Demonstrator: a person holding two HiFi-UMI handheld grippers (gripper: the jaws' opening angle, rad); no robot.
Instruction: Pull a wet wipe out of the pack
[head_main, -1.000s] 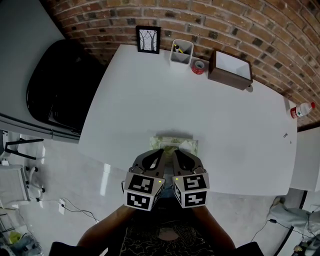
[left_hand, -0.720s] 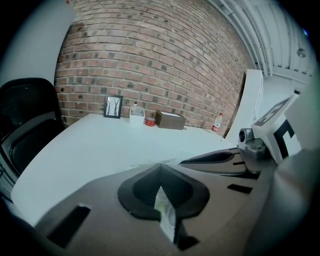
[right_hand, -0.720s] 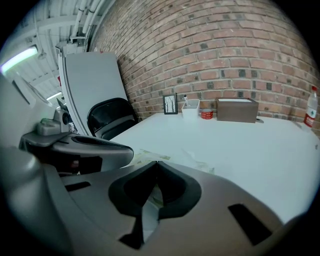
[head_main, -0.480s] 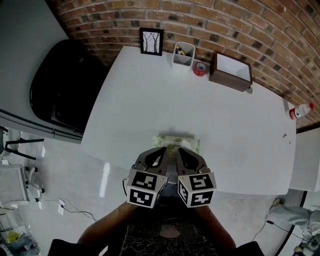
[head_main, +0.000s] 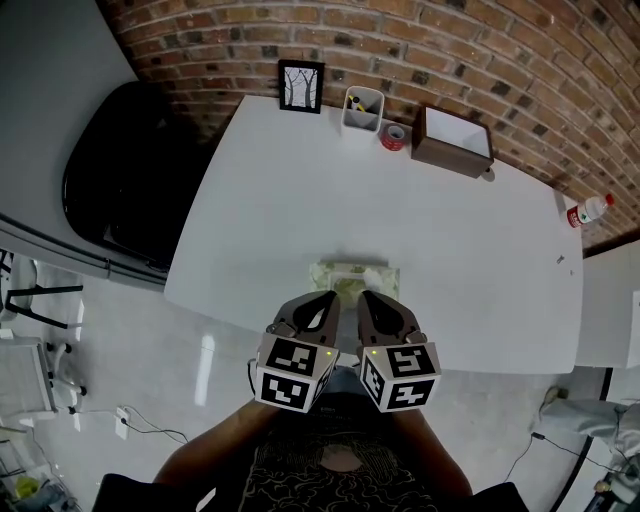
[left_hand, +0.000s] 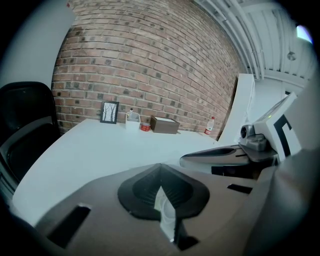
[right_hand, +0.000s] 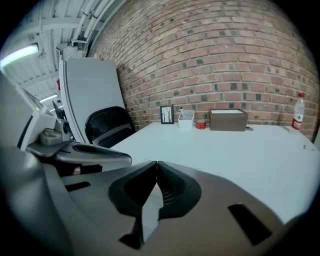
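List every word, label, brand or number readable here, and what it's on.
No text can be read.
Pale green wet wipe pack: print too blurred.
White bottle with red label: too small.
Black-framed picture: a drawing, no words visible.

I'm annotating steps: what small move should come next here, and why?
Probably open the right gripper and ease it forward over the wet wipe pack: both it and the left gripper sit at the pack's near edge with jaws together.
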